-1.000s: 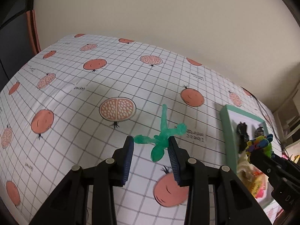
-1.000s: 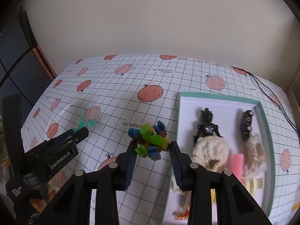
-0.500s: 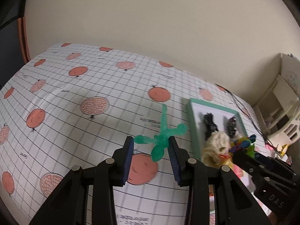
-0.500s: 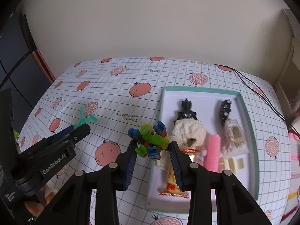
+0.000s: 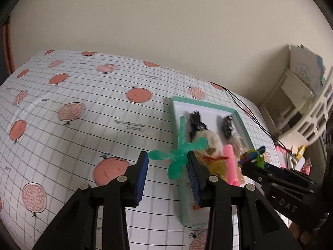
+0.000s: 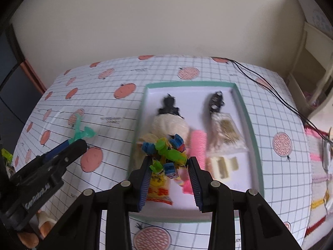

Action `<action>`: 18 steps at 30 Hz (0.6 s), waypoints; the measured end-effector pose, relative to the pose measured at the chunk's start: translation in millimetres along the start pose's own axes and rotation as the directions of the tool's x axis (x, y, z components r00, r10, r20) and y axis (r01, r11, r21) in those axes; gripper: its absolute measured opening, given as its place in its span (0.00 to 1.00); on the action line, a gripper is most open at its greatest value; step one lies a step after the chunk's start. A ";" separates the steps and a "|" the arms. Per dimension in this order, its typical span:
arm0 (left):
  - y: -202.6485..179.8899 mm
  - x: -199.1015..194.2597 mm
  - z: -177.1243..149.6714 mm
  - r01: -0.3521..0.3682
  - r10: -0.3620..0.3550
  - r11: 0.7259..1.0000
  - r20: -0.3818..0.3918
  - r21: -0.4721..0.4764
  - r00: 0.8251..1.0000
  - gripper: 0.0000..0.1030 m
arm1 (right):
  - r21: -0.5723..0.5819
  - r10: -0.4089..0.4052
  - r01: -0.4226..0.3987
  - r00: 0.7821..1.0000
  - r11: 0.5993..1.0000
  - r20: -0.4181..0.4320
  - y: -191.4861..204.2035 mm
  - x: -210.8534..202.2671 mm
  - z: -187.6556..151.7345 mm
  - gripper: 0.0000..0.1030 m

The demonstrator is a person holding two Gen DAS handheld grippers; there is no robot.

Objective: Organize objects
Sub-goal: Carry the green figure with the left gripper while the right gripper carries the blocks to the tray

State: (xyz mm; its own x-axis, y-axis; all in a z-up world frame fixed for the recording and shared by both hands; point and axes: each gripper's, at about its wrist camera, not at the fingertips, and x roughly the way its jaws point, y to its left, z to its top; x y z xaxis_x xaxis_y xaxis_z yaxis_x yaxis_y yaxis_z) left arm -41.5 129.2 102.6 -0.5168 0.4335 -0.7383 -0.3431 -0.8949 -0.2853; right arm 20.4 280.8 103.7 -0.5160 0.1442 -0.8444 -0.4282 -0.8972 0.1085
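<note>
My left gripper (image 5: 167, 163) is shut on a translucent green figure toy (image 5: 181, 150), held in the air over the left rim of the teal tray (image 5: 241, 119). My right gripper (image 6: 169, 166) is shut on a cluster of blue, green and red clips (image 6: 166, 151), held above the tray (image 6: 252, 137) near its front left. In the right wrist view the left gripper (image 6: 68, 145) shows at the left with the green toy (image 6: 80, 132) at its tip. The right gripper's clip cluster (image 5: 252, 156) shows at the right of the left wrist view.
The tray holds two black toys (image 6: 169, 106), a cream ball of yarn (image 6: 168, 125), a pink roller (image 6: 198, 143), a packet (image 6: 225, 129) and a yellow snack bag (image 6: 159, 187). A black cable (image 6: 270, 87) crosses the gridded tablecloth (image 6: 116, 125). White shelving (image 5: 291, 95) stands at right.
Both grippers have moved right with their loads. The clip cluster now hangs over the tray instead of the cloth, and the green toy has reached the tray's left rim.
</note>
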 end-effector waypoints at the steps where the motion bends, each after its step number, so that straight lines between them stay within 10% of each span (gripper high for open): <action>1: -3.8 0.4 -1.6 0.001 -0.001 1.000 -0.004 0.012 1.000 0.38 | -0.001 -0.011 0.011 1.000 1.000 -0.007 -3.8 1.1 -1.6 0.37; 18: -82.4 31.9 -37.2 0.134 -0.095 0.971 -0.194 0.200 0.976 0.38 | 0.086 -0.101 0.114 0.985 0.990 -0.139 -59.6 17.4 -23.0 0.37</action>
State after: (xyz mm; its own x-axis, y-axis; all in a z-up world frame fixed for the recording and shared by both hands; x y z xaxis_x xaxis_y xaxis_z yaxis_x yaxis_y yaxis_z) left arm -0.5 212.9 79.8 -0.3199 0.4876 -0.8123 -0.5594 -0.7892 -0.2534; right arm 54.0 327.2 70.5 -0.3618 0.1748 -0.9157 -0.5460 -0.8359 0.0562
